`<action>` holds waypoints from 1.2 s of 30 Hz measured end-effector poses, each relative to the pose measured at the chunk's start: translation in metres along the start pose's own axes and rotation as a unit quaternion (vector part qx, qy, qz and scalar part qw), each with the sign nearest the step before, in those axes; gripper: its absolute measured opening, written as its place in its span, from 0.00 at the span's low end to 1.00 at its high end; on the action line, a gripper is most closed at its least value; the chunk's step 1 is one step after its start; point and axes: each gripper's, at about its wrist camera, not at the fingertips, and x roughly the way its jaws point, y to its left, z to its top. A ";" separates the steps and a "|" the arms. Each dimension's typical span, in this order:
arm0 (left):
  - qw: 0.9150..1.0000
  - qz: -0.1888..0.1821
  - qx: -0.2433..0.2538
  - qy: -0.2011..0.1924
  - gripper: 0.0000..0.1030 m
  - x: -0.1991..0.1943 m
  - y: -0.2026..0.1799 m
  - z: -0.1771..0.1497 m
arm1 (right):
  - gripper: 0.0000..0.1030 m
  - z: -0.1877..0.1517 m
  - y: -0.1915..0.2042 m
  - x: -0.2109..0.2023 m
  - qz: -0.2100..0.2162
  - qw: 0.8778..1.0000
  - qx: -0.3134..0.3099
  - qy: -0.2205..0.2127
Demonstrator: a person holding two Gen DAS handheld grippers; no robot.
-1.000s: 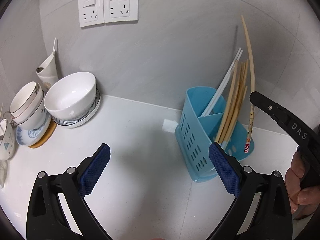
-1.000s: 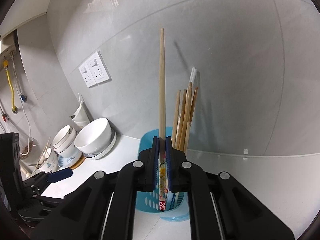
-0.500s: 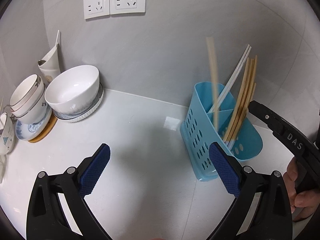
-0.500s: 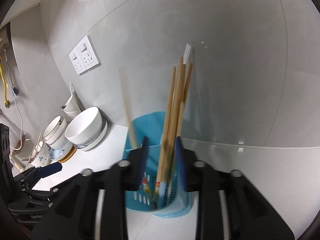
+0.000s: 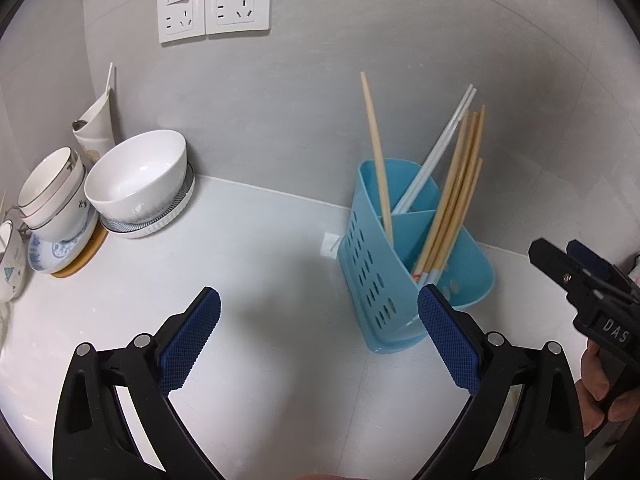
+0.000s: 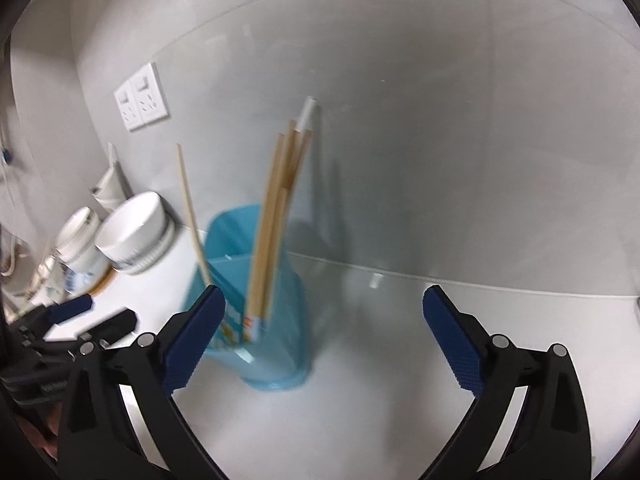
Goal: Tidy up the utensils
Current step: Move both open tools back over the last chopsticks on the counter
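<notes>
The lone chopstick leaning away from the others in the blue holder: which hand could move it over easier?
Probably the right gripper: its opening jaws are empty and the lone chopstick and blue holder sit just ahead of them.

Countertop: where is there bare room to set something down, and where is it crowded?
Free: the broad white stretch between the stacked bowls and the blue utensil holder, and the counter right of the holder. Crowded: the far-left corner, with cups and plates packed together.
</notes>
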 end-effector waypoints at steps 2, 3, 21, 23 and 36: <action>1.000 -0.012 0.000 0.005 0.94 -0.004 -0.007 -0.002 | 0.93 -0.007 -0.012 -0.005 -0.014 1.000 0.009 0.015; 1.000 -0.014 0.003 0.009 0.94 -0.006 -0.012 -0.003 | 0.92 -0.009 -0.017 -0.007 -0.021 0.999 0.010 0.023; 0.986 -0.088 0.090 0.105 0.94 -0.014 -0.140 -0.072 | 0.92 -0.100 -0.155 -0.080 -0.136 0.982 0.078 0.106; 0.989 -0.076 0.066 0.109 0.94 -0.013 -0.154 -0.082 | 0.92 -0.108 -0.165 -0.085 -0.144 0.979 0.083 0.114; 0.973 -0.078 0.100 0.195 0.94 0.001 -0.213 -0.157 | 0.90 -0.193 -0.224 -0.123 -0.178 0.953 0.140 0.201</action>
